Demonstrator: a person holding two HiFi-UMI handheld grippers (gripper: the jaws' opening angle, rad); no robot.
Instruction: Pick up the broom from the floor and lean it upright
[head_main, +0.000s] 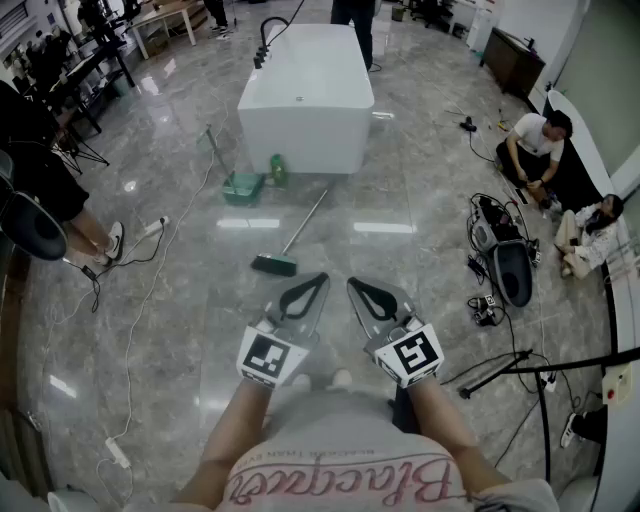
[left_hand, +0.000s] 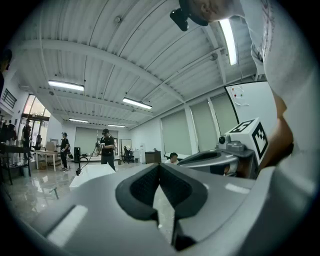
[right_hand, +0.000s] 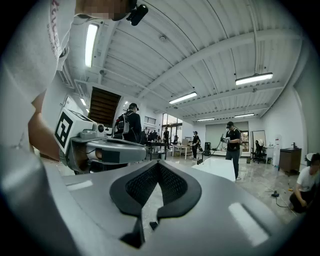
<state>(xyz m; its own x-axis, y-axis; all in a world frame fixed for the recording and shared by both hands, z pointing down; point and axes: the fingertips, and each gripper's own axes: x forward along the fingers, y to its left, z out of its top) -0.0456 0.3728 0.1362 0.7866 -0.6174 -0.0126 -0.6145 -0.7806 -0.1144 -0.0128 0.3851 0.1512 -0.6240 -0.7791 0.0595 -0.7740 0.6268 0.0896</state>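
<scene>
In the head view, the broom (head_main: 298, 230) lay flat on the glossy grey floor (head_main: 180, 330) at the centre of the frame. Its green head was at the lower left and its thin handle ran up and to the right towards a white bathtub (head_main: 305, 95) in the upper middle. A green container (head_main: 243, 187) sat just below the bathtub's lower left corner. The left gripper (head_main: 320, 279) and the right gripper (head_main: 353, 285) were held side by side below the broom, apart from it. Their tips angled towards each other, and each gripper's jaws were pressed together with nothing between them. A seated person (head_main: 535, 145) was at the right edge, with cables (head_main: 490, 235) lying nearby.

In the left gripper view, the left gripper (left_hand: 160, 168) filled the lower half of the frame. Its dark pads met at the tip and held nothing. The right gripper (left_hand: 220, 159) showed at the right, and the bathtub (left_hand: 92, 173) lay beyond at the left.

In the right gripper view, the right gripper (right_hand: 159, 166) was likewise closed on nothing. The left gripper (right_hand: 107, 149) showed at the left, and a standing person (right_hand: 233, 147) was at the right.
</scene>
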